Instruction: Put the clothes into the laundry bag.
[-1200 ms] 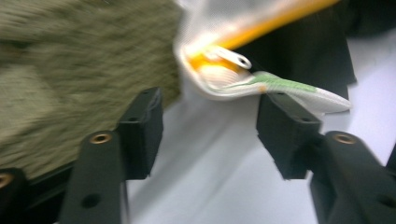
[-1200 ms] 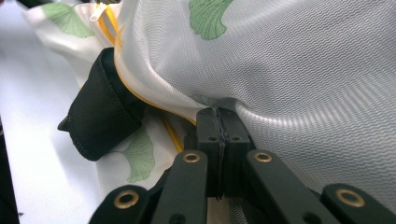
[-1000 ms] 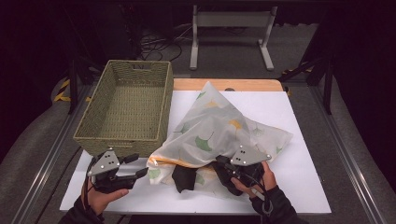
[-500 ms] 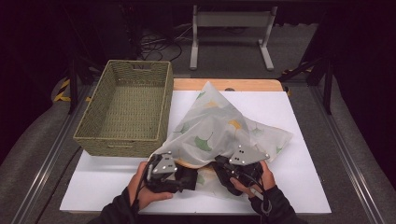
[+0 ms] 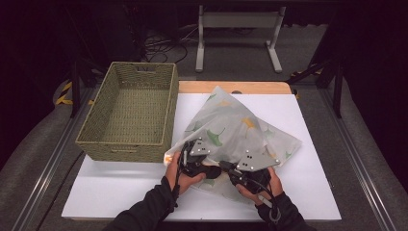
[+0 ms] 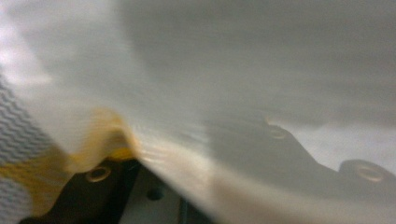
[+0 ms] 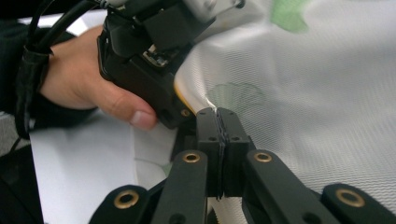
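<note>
Right claw [image 7: 218, 135] clamped on mesh bag [image 5: 240, 130]; left claw [image 5: 204, 169] closing on its edge.

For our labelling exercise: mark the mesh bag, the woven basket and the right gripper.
mesh bag [image 5: 240, 130], high view, on its leaf-printed top.
woven basket [image 5: 126, 149], high view, on its near wall.
right gripper [image 7: 219, 122], right gripper view, where the shut jaws pinch the bag's edge.

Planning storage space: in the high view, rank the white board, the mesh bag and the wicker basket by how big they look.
1. White board, clearly largest.
2. Mesh bag with the leaf print and wicker basket: they look about alike; the bag lies flat and the basket stands tall, so I won't rank them.
</note>
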Tool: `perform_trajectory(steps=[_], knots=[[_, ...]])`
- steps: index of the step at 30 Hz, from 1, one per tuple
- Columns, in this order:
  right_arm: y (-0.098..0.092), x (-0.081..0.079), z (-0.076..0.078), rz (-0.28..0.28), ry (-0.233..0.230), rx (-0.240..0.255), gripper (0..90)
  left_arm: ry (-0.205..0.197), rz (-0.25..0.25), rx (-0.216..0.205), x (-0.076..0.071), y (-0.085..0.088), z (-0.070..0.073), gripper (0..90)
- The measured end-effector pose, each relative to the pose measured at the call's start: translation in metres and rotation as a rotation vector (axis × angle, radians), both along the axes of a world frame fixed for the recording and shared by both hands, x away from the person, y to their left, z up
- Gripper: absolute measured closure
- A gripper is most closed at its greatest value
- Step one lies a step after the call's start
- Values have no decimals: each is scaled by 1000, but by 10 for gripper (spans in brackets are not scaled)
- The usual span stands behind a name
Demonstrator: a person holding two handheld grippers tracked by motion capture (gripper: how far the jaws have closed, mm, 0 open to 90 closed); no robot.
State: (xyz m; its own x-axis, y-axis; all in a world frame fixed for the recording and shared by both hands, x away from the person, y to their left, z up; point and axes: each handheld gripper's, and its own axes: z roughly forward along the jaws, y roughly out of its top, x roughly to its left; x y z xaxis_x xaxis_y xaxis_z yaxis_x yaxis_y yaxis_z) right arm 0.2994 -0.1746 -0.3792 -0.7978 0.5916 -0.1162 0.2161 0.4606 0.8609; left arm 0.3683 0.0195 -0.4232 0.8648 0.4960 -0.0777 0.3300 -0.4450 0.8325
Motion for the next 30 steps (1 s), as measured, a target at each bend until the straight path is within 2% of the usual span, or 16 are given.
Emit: perform_trajectory(steps=[1,3,4,5,6,8,11,12,13,16,18,21,24,27,29,30], knots=[[-1,-2,4,-8,-14,16,896,-8,9,-19,-1,-2,3,799],[-2,-3,7,-13,-28,31,896,-20,25,-91,-2,-7,7,804],[-4,-4,9,-19,-37,38,897,-16,53,-126,0,-10,4,804],[-4,-4,9,-19,-37,38,897,-16,53,-126,0,-10,4,805],[-5,-4,11,-22,-39,46,897,-19,60,-149,4,-12,1,805],[-7,-5,12,-20,-40,44,897,-55,99,-150,9,-17,-6,805],[-9,-6,7,-18,-22,24,898,-102,194,-153,23,-20,-20,813],[-9,-6,7,-18,-22,24,898,-112,210,-156,27,-19,-23,813],[-9,-6,6,-19,-18,17,898,-113,246,-150,33,-19,-27,815],[-15,-7,1,-19,0,0,898,-108,287,-142,38,-18,-29,816],[-20,-6,-1,-31,6,2,898,-107,281,-140,34,-17,-28,806],[-21,-6,1,-39,-3,2,899,-113,233,-140,23,-10,-23,760],[-21,-6,3,-45,-14,2,899,-126,179,-125,9,5,-16,617],[-22,-4,3,-56,-13,4,898,-138,175,-99,-2,25,-7,511],[-22,-3,3,-60,-15,2,898,-144,140,-107,-12,41,2,456],[-22,-3,3,-60,-11,4,898,-144,140,-107,-12,41,2,430]])
